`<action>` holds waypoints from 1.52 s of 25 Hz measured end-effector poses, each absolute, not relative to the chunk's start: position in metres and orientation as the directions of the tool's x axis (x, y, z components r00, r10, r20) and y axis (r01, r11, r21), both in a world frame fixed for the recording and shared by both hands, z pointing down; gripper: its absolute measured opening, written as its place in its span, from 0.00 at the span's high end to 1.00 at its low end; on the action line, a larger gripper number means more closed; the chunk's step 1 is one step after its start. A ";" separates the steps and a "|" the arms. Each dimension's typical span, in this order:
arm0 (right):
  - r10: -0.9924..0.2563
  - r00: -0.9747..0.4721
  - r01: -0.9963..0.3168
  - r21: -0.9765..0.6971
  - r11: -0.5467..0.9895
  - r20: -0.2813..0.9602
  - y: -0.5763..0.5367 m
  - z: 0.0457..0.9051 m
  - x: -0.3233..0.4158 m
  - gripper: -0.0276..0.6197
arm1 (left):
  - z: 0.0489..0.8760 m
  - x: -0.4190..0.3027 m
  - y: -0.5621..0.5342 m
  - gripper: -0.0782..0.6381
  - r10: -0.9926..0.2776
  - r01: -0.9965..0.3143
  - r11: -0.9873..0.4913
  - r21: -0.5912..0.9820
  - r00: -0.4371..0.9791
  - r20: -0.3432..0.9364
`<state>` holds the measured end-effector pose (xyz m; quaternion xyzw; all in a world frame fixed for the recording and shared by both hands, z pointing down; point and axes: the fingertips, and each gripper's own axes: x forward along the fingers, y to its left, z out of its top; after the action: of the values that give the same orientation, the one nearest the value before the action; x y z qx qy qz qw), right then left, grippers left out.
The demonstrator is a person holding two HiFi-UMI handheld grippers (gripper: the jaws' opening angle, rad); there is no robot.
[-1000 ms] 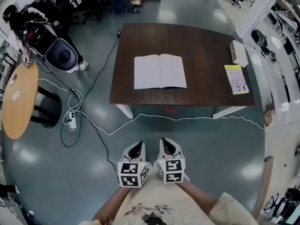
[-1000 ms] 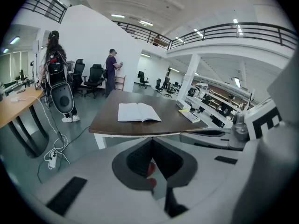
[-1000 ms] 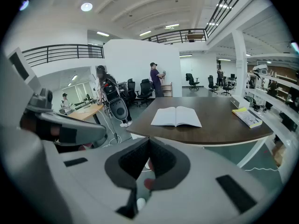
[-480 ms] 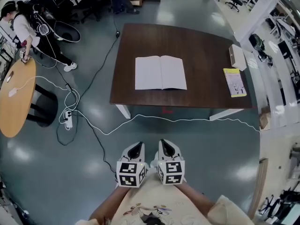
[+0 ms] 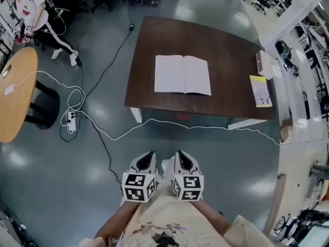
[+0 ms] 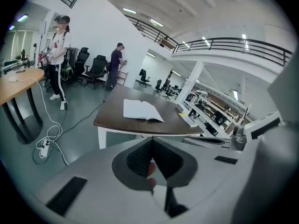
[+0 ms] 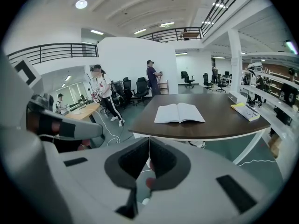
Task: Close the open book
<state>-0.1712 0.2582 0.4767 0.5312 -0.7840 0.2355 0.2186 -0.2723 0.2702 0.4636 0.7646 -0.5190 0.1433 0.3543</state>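
An open white book [image 5: 182,75] lies flat near the middle of a dark brown table [image 5: 231,104], well ahead of me across the floor. Both grippers are held low, close to my body and side by side, far short of the table. My left gripper [image 5: 146,157] is shut with nothing between its pads. My right gripper [image 5: 181,156] is also shut and empty. The book [image 6: 141,110] sits ahead and slightly left of centre in the left gripper view, above the shut left gripper [image 6: 152,146]. The right gripper view shows the book [image 7: 179,112] ahead of the shut right gripper [image 7: 149,146].
A yellow booklet [image 5: 261,90] and a white box [image 5: 266,64] lie at the table's right edge. A white cable [image 5: 169,123] runs over the floor before the table, with a power strip [image 5: 69,121] to the left. A round wooden table [image 5: 18,94] and a person [image 5: 36,19] are far left.
The view has drifted toward the table, with both grippers carried forward together and still shut. The person at far left has straightened up and walked on. The book lies as before.
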 end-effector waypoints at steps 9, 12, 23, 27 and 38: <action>-0.737 -0.317 -0.948 -0.197 0.249 0.597 0.212 0.487 -0.137 0.95 | 0.467 -0.245 0.215 0.88 -0.659 -0.884 -0.285 0.372 0.462 0.594; -0.740 -0.317 -0.948 -0.205 0.242 0.594 0.182 0.491 -0.108 0.94 | 0.469 -0.220 0.187 0.88 -0.657 -0.885 -0.293 0.362 0.461 0.597; -0.709 -0.363 -0.932 -0.248 0.265 0.605 0.056 0.505 0.056 0.90 | 0.491 -0.051 0.062 0.88 -0.609 -0.891 -0.279 0.358 0.452 0.652; -0.686 -0.404 -0.915 -0.268 0.302 0.605 0.022 0.507 0.103 0.89 | 0.500 -0.004 0.025 0.88 -0.598 -0.899 -0.242 0.366 0.435 0.673; -0.658 -0.427 -0.904 -0.303 0.300 0.620 -0.028 0.519 0.152 0.88 | 0.544 0.035 -0.033 0.74 -0.574 -0.721 0.050 0.691 0.546 0.611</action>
<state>0.1523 -0.0280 0.5186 0.4991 -0.7826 0.3175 0.1938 0.0345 -0.0327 0.5439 0.6859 -0.4718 0.0668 0.5500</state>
